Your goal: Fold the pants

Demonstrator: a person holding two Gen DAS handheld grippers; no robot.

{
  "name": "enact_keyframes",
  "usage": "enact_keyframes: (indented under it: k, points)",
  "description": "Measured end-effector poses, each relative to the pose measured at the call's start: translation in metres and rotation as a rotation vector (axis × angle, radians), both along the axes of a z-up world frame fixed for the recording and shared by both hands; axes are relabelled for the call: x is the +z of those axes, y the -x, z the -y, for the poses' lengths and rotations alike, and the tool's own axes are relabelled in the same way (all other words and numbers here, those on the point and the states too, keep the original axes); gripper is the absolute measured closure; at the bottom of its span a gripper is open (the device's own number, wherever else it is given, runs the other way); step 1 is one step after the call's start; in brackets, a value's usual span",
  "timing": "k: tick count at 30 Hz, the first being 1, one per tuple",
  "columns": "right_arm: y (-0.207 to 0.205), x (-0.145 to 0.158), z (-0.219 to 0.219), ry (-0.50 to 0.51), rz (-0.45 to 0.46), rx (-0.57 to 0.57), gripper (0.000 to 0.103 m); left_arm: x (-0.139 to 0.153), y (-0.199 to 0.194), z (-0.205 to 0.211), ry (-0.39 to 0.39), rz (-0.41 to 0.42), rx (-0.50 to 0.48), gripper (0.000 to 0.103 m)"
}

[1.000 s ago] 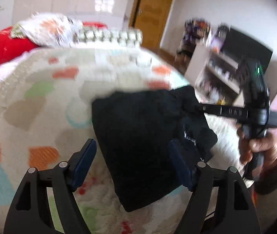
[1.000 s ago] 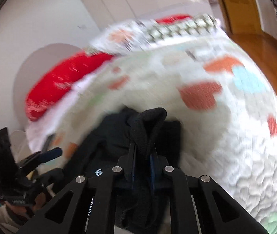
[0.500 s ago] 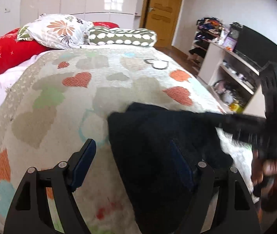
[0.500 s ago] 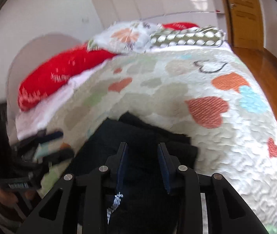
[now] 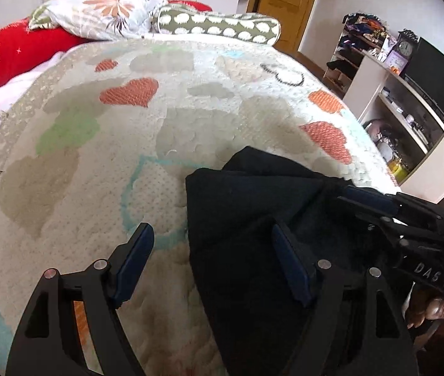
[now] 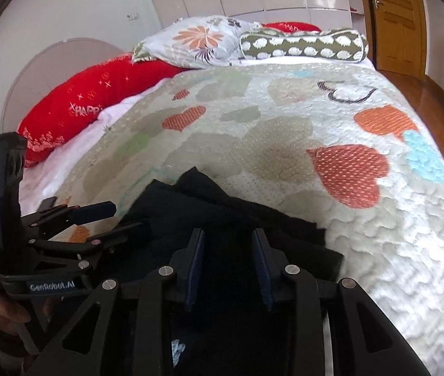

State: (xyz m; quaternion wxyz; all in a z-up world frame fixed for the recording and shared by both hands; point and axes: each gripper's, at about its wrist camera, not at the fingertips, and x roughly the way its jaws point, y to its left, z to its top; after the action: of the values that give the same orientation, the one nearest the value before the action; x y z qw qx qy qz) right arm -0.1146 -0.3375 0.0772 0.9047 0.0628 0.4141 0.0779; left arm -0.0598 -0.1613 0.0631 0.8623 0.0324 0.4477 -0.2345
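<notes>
Since the frame a second ago, the right gripper (image 6: 228, 266) has let go of the bunched black cloth it was pinching and now stands with its blue pads (image 6: 194, 269) parted by a moderate gap, nothing between them. Black pants (image 5: 253, 235), already folded into a thick dark bundle, lie on the quilted heart-patterned bedspread (image 5: 96, 172) in the lower centre and lower right of the left wrist view, and in the lower centre of the right wrist view. From the left wrist view the bundle runs from the lower edge of the frame up toward the middle, slightly tilted to the right, with its far corner pointing toward the pillows (image 5: 103, 12) at the top. Wide open, the left gripper (image 5: 212, 269) straddles the bundle's left edge: one pad sits over bare quilt, the other over black cloth. Directly over the bundle's near end is the right gripper, so it appears the nearer of the two to the cloth's middle; whether either touches the fabric cannot be told. Any further fold would likely run across that long axis.
</notes>
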Motion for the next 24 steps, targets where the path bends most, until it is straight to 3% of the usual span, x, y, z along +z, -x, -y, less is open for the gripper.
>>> enact_keyframes:
  k: [2, 8, 12, 14, 19, 24]
  points:
    - [0.016, 0.011, -0.003, 0.031, 0.013, 0.012, 0.062, 0.01, 0.009, -0.005, 0.012, 0.017, -0.004, 0.026]
    - [0.06, 0.015, -0.012, 0.077, 0.0, 0.052, 0.061, 0.026, 0.053, -0.007, 0.045, 0.05, -0.07, 0.026]
    - [0.074, -0.001, -0.01, 0.111, -0.044, 0.037, 0.061, 0.017, 0.071, 0.0, 0.022, 0.041, -0.096, 0.026]
    - [0.081, -0.009, -0.009, 0.136, -0.049, 0.024, 0.056, 0.006, 0.074, 0.004, 0.006, 0.018, -0.1, 0.025]
    - [0.092, -0.02, -0.005, 0.134, -0.05, 0.001, 0.053, -0.007, 0.073, 0.004, 0.044, -0.027, -0.079, 0.024]
    - [0.091, -0.016, -0.004, 0.126, -0.062, -0.002, 0.051, -0.006, 0.078, 0.008, 0.027, -0.005, -0.08, 0.024]
